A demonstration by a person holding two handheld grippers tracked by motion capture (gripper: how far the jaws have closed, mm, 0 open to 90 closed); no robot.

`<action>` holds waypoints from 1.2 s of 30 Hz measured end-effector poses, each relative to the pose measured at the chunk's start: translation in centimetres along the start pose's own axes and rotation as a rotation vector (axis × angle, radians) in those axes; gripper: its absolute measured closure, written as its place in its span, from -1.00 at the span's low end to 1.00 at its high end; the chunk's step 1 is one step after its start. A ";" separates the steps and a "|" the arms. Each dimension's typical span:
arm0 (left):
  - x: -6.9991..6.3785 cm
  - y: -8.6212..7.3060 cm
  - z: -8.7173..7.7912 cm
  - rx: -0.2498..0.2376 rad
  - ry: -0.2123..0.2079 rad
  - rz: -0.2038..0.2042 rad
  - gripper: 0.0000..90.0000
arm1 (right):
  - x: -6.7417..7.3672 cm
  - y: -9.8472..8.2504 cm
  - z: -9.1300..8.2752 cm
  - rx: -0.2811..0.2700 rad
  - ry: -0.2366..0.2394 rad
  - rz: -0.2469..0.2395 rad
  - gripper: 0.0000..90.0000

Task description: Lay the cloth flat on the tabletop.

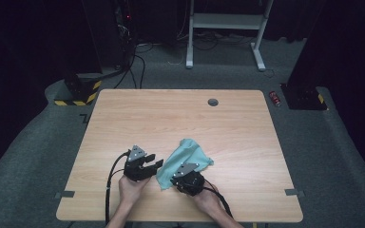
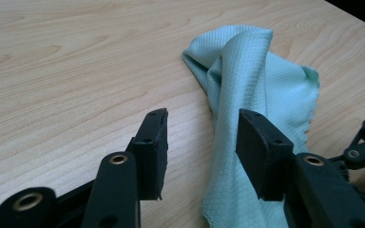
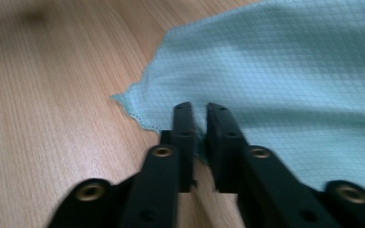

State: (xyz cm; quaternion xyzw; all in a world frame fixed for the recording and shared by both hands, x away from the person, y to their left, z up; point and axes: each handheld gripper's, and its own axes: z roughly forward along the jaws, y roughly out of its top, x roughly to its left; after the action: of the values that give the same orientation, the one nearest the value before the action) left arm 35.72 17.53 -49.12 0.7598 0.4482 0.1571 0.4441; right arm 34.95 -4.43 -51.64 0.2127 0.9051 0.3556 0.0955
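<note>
our right claw (image 3: 199, 124) is clenched on the near edge of the mint microfibre cloth (image 1: 185, 154), which lies rumpled on the surface (image 1: 180, 114) near us. our left claw (image 2: 202, 137) hangs released beside it. we judge folding barely begun; the far corners remain untouched.

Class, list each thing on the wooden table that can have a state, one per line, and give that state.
Pale green waffle-weave cloth: crumpled, partly bunched up, lying on the table.
Left tongs: jaws open, standing either side of a fold of the cloth, not pressing it.
Right tongs: jaws shut on the cloth's edge near a corner.
Light wooden table: bears the cloth.
</note>
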 end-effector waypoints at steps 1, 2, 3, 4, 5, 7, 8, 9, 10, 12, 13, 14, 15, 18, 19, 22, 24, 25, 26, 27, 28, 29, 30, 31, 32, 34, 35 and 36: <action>0.0 0.0 0.0 0.001 -0.003 -0.001 0.21 | -0.1 -0.1 -0.1 0.003 -0.002 -0.004 0.98; 0.0 0.0 0.0 0.001 -0.003 -0.001 0.21 | -0.1 -0.1 -0.1 0.004 0.002 -0.002 0.99; 0.0 0.0 0.0 0.002 -0.003 0.000 0.21 | -0.1 -0.1 -0.2 0.005 -0.001 -0.003 1.00; 0.0 0.0 0.1 0.001 -0.002 0.000 0.21 | -0.1 -0.1 -0.2 0.007 -0.004 -0.007 1.00; 0.1 0.0 0.1 0.000 -0.002 -0.002 0.21 | -0.1 -0.2 -0.3 0.007 -0.005 -0.009 1.00; 0.1 0.0 0.1 0.001 -0.002 -0.006 0.21 | -0.3 -0.2 -0.8 -0.014 0.006 0.007 1.00; 0.1 0.0 0.1 0.002 -0.002 -0.006 0.21 | -0.4 -0.3 -1.3 -0.030 0.010 0.020 1.00; 0.2 -0.1 0.2 0.006 -0.005 -0.007 0.21 | -0.5 -0.3 -1.7 -0.046 0.011 0.022 1.00; 0.2 -0.1 0.2 0.009 -0.003 -0.006 0.21 | -0.8 -0.3 -2.4 -0.069 0.014 0.034 1.00; 0.2 -0.1 0.3 0.015 -0.008 -0.004 0.20 | -1.2 -0.6 -3.6 -0.098 0.005 0.044 1.00; 0.1 -0.1 0.4 0.020 -0.009 -0.001 0.20 | -1.4 -0.7 -4.1 -0.104 0.000 0.049 1.00; 0.1 -0.1 0.6 0.026 -0.011 -0.003 0.20 | -1.7 -0.9 -4.8 -0.115 -0.003 0.061 1.00; 0.1 -0.1 0.6 0.026 -0.011 -0.003 0.20 | -1.7 -0.9 -4.8 -0.115 -0.003 0.061 1.00; -0.4 0.1 1.3 0.043 -0.025 0.009 0.20 | -2.5 -1.8 -6.3 -0.130 -0.027 0.081 1.00; -0.5 0.1 1.5 0.047 -0.028 0.013 0.20 | -2.8 -2.1 -6.6 -0.132 -0.034 0.087 1.00; -0.9 0.2 2.1 0.057 -0.039 0.017 0.20 | -3.1 -2.6 -6.9 -0.128 -0.046 0.098 1.00; -1.2 0.2 2.5 0.066 -0.045 0.024 0.20 | -3.5 -3.2 -7.1 -0.128 -0.057 0.107 1.00; -1.5 0.2 3.1 0.079 -0.047 0.036 0.21 | -3.9 -3.9 -7.3 -0.128 -0.071 0.128 1.00; -1.5 0.2 3.1 0.079 -0.047 0.036 0.21 | -4.2 -4.2 -7.4 -0.125 -0.080 0.139 1.00; -1.7 0.3 3.6 0.092 -0.045 0.042 0.21 | -4.4 -4.5 -7.5 -0.125 -0.085 0.151 1.00; -1.7 0.3 3.6 0.092 -0.045 0.042 0.21 | -4.4 -4.5 -7.5 -0.125 -0.085 0.151 1.00; -1.9 0.4 4.0 0.098 -0.044 0.045 0.21 | -4.8 -5.0 -7.7 -0.124 -0.095 0.166 0.99; -1.9 0.4 4.0 0.098 -0.044 0.045 0.22 | -4.8 -5.0 -7.7 -0.124 -0.095 0.166 0.99; -2.0 0.5 4.7 0.106 -0.039 0.047 0.23 | -4.8 -5.4 -7.8 -0.117 -0.107 0.167 0.99; -2.0 0.5 5.0 0.112 -0.036 0.042 0.24 | -4.9 -5.6 -7.8 -0.109 -0.113 0.168 0.99; -2.1 0.4 5.5 0.124 -0.029 0.042 0.30 | -5.0 -6.0 -7.7 -0.103 -0.121 0.172 0.99; -2.1 0.3 5.7 0.129 -0.027 0.048 0.37 | -5.2 -6.2 -7.6 -0.099 -0.124 0.179 0.99; -2.1 0.3 5.7 0.129 -0.027 0.048 0.44 | -5.2 -6.2 -7.6 -0.099 -0.124 0.179 0.99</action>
State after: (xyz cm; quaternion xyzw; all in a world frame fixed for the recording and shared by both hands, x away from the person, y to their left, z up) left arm 38.37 12.71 -51.71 0.7996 0.4329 0.1280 0.3962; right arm 35.10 -15.44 -50.20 0.3092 0.8562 0.3931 0.1298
